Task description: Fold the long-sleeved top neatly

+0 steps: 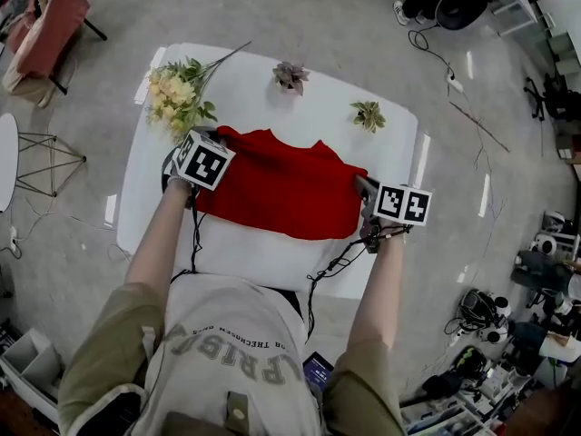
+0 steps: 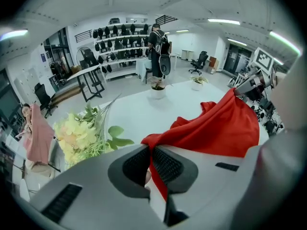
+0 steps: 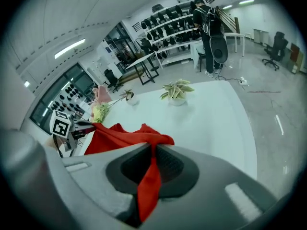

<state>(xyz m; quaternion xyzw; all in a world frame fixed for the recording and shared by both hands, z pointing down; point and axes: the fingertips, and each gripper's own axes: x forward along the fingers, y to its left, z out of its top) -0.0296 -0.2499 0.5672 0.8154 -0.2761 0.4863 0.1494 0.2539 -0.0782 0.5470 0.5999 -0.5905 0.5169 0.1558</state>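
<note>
Far left of the white tabletop [image 1: 390,130]: a bouquet of pale yellow flowers [image 1: 177,94] lies at the corner, stems pointing inward.

Just beside the bouquet: the left gripper [image 1: 216,142], held in the person's left hand. The left gripper view shows its jaws [image 2: 151,152] pressed together on a bunched corner of the red long-sleeved top [image 2: 225,128], with a strip of fabric running down between the pads.

Centre: the red long-sleeved top [image 1: 281,189] spreads over the middle of the tabletop, stretched between the two grippers. Its near edge curves toward the person. Whether its whole underside rests on the surface cannot be determined.

Beyond the top, along the far edge: a small potted plant [image 1: 290,75] with purplish leaves, then a second potted plant [image 1: 368,114] with green-and-white leaves. Both are clear of the garment.

Right: the right gripper [image 1: 363,186]. Its own view shows the jaws [image 3: 153,152] clamped on the opposite corner of the top [image 3: 120,138], a red tail hanging through between them.
</note>
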